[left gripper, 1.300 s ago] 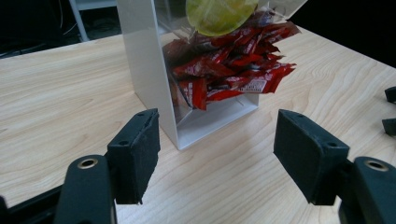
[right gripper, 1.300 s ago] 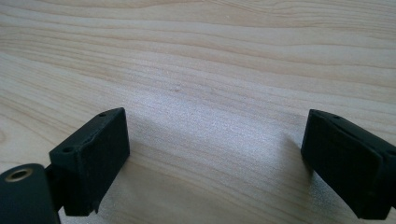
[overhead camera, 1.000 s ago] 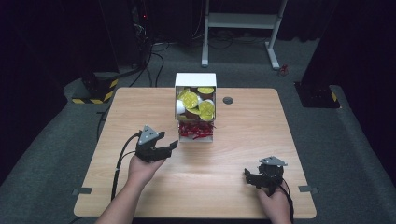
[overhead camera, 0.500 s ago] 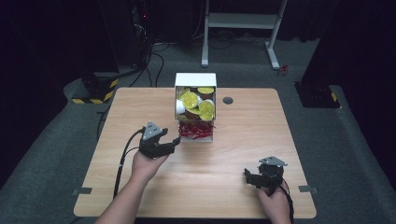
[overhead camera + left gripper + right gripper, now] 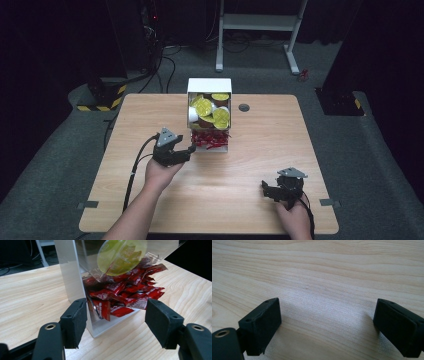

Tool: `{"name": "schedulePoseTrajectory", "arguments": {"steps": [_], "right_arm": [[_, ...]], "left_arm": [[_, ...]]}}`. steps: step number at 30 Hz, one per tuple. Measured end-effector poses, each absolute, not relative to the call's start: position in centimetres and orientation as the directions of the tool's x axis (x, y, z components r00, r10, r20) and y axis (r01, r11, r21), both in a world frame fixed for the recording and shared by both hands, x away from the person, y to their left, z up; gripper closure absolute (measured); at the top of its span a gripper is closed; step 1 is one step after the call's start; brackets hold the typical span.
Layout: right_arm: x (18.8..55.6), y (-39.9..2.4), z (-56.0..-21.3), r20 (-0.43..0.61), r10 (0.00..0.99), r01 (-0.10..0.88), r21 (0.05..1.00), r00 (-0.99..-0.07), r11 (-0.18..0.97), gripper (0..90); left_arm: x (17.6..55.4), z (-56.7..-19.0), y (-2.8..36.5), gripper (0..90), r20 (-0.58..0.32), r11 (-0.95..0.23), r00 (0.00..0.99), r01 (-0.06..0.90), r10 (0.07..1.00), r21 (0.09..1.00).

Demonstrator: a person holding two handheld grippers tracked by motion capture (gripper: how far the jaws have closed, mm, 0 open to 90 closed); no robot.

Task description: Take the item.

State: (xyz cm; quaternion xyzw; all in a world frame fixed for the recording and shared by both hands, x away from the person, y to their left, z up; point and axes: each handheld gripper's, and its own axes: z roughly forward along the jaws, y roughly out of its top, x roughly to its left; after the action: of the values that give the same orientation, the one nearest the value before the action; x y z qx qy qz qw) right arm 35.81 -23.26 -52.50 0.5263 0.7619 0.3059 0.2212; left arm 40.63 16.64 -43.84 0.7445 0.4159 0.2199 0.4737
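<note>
A clear-walled box [image 5: 209, 85] with a white back stands mid-table. Its upper part holds cups with yellow-green lids [image 5: 204, 106], and its low front tray holds red packets [image 5: 210, 140]. My left gripper [image 5: 191, 148] is at the box's front left corner, open. In the left gripper view the red packets [image 5: 125, 295] lie just beyond the left gripper [image 5: 116, 320], and the left pad sits beside the clear wall [image 5: 72, 277] without pressing on anything. A yellow-green lid [image 5: 122, 255] hangs above. My right gripper [image 5: 265, 189] rests near the table's front right, and the right gripper [image 5: 327, 325] stands open over bare wood.
The wooden table [image 5: 125, 125] has a small dark round cap [image 5: 244, 107] to the right of the box. Black cables trail from both grippers. Dark floor, a white frame [image 5: 260, 22] and a yellow-black striped block [image 5: 107, 95] lie beyond the far edge.
My left gripper has edged a little to the right and forward, closer to the box's front corner. The right gripper has stayed put.
</note>
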Motion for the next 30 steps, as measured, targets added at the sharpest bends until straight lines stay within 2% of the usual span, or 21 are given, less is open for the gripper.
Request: {"name": "schedulePoseTrajectory", "arguments": {"steps": [9, 16, 20, 23, 26, 30], "right_arm": [[35.7, -23.2, -52.5, -0.010, 0.937, 0.669, 0.698, -0.348, 0.256, 7.8], [35.7, -23.2, -52.5, -0.011, 0.935, 0.667, 0.698, -0.355, 0.261, 7.8], [35.7, -23.2, -52.5, -0.011, 0.935, 0.667, 0.698, -0.355, 0.261, 7.8], [35.7, -23.2, -52.5, -0.011, 0.935, 0.667, 0.698, -0.355, 0.261, 7.8], [35.7, -23.1, -52.5, -0.009, 0.933, 0.666, 0.698, -0.360, 0.264, 7.8], [35.7, -23.1, -52.5, -0.006, 0.928, 0.664, 0.697, -0.372, 0.271, 7.8]], "left_arm": [[41.2, -44.3, 15.6, 37.2, -0.063, -0.214, 0.567, 0.408, 0.821, 0.888], [42.0, -44.6, 14.9, 43.9, -0.076, -0.195, 0.553, 0.415, 0.830, 0.889], [42.5, -44.8, 14.4, 46.7, -0.040, -0.227, 0.543, 0.415, 0.839, 0.881], [42.7, -44.8, 14.3, 51.8, -0.026, -0.227, 0.525, 0.411, 0.851, 0.883], [42.6, -44.8, 14.3, 61.8, -0.015, -0.231, 0.525, 0.400, 0.851, 0.887], [42.3, -44.8, 14.6, 66.1, -0.015, -0.224, 0.519, 0.394, 0.854, 0.892]]}}
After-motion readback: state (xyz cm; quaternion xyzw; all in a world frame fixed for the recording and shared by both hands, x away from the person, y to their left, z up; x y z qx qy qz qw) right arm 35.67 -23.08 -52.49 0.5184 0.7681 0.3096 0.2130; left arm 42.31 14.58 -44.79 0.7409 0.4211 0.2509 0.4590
